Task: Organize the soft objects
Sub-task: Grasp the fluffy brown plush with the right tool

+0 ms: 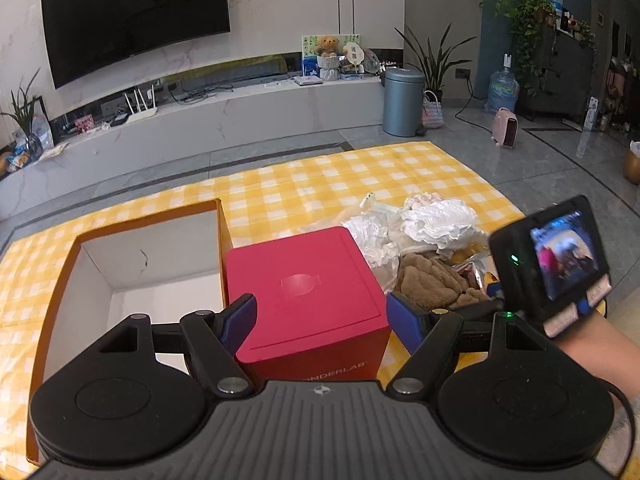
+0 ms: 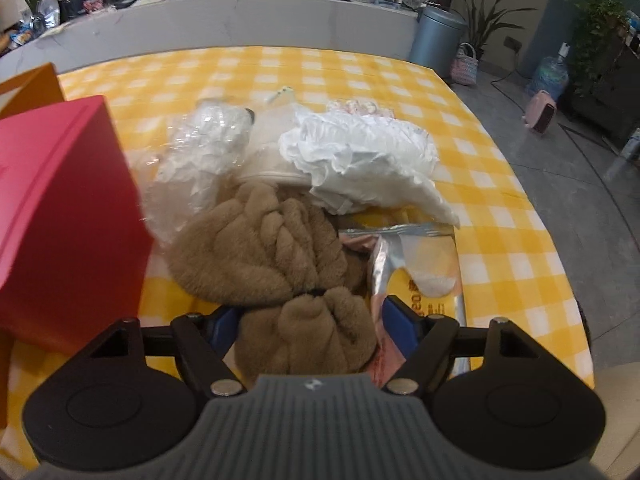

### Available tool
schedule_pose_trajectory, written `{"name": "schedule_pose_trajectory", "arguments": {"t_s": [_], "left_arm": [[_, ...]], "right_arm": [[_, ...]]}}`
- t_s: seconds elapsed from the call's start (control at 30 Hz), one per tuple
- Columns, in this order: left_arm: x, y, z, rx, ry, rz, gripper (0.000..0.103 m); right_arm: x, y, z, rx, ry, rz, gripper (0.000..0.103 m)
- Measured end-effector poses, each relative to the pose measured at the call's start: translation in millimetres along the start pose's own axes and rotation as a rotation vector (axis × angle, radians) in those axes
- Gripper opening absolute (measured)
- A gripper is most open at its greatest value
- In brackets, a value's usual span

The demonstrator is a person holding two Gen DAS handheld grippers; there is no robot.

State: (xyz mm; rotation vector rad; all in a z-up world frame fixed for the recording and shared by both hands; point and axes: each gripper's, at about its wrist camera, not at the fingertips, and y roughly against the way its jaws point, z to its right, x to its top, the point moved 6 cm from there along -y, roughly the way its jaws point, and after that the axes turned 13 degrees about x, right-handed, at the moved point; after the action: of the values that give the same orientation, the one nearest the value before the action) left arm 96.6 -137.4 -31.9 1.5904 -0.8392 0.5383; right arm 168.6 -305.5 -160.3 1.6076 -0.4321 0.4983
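Note:
My left gripper [image 1: 322,300] hovers open over the near end of a closed red box [image 1: 304,272], its fingers wide apart and skewed to the box's sides. Left of it stands an open orange box [image 1: 160,248] with a white inside and nothing in it. My right gripper [image 2: 310,308] is open, with the near lobe of a brown plush piece [image 2: 260,248] between its pads. Behind the plush lie a white ruffled cloth [image 2: 360,160], a clear-wrapped white bundle [image 2: 200,152] and a yellow foil packet [image 2: 424,272]. The left wrist view shows the right device's small screen [image 1: 560,256] beside the pile.
Everything rests on a table with a yellow checked cloth [image 1: 320,176]. Its right edge drops to a grey tiled floor [image 2: 560,152]. The red box [image 2: 60,208] stands close to the left of the plush. A TV console and a grey bin [image 1: 402,100] are far behind.

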Motion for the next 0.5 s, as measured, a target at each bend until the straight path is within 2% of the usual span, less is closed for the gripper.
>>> {"name": "schedule_pose_trajectory", "arguments": {"t_s": [0.1, 0.2, 0.23, 0.4, 0.5], "left_arm": [[-1.5, -1.1, -2.7, 0.003, 0.018, -0.014, 0.087], [-3.4, -0.2, -5.3, -0.002, 0.026, -0.016, 0.087], [-4.2, -0.2, -6.7, 0.000, 0.028, -0.016, 0.087], [-4.9, -1.9, -14.5, 0.010, 0.039, -0.027, 0.087], [-5.8, -3.7, -19.8, 0.004, 0.055, -0.030, 0.087]], "right_arm": [[-0.5, -8.7, -3.6, -0.008, 0.026, -0.023, 0.077], [-2.5, -9.7, -5.6, -0.030, 0.054, -0.030, 0.064], [-2.1, -6.1, -6.6, -0.009, 0.055, -0.017, 0.054], [-11.9, 24.9, -15.0, 0.158, 0.045, 0.029, 0.052], [-20.6, 41.5, -21.3, 0.324, 0.021, 0.037, 0.053]]}}
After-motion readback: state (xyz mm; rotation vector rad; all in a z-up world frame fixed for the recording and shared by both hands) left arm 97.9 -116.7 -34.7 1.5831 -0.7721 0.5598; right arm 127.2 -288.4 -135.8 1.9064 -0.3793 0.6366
